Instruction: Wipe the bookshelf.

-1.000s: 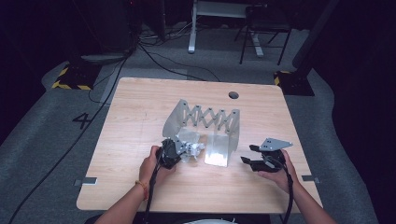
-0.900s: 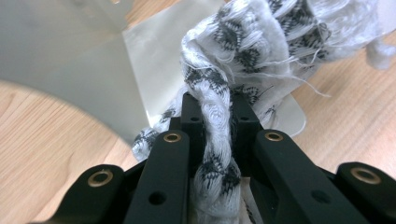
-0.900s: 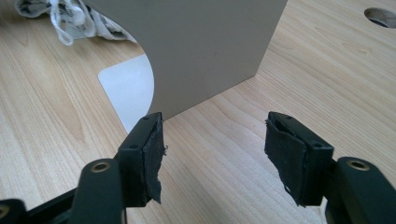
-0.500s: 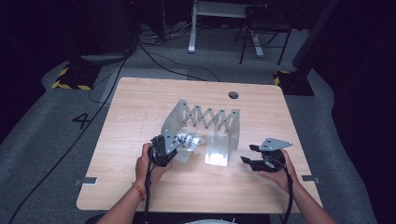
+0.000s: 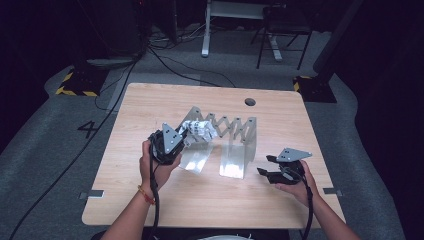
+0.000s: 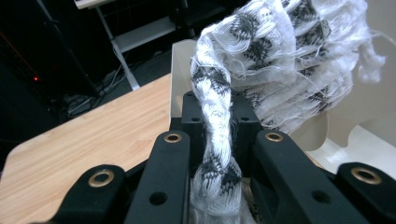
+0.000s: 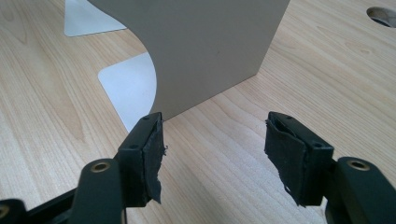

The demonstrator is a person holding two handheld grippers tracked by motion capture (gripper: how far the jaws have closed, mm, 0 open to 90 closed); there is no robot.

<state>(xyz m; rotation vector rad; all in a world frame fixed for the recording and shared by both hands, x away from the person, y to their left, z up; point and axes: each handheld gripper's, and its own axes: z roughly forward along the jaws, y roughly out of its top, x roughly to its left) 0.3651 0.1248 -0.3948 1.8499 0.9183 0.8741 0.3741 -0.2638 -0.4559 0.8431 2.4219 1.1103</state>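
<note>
White-and-black knit cloth [image 6: 219, 116] pinched in my left gripper [image 5: 167, 145], rack [image 5: 235, 140] at its 3 o'clock; right gripper [image 5: 280, 170] gapes empty.

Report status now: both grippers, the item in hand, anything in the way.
Left gripper shut on knitted cloth, above the table. Right gripper open, empty, beside the metal rack. Rack close beside the cloth.

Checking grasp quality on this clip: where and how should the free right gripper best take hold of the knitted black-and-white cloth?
Probably the loose bunched end of the cloth, coming from the right side across the rack. The left gripper already pinches the twisted end, so the hanging bulk is free. The right gripper is open.
</note>
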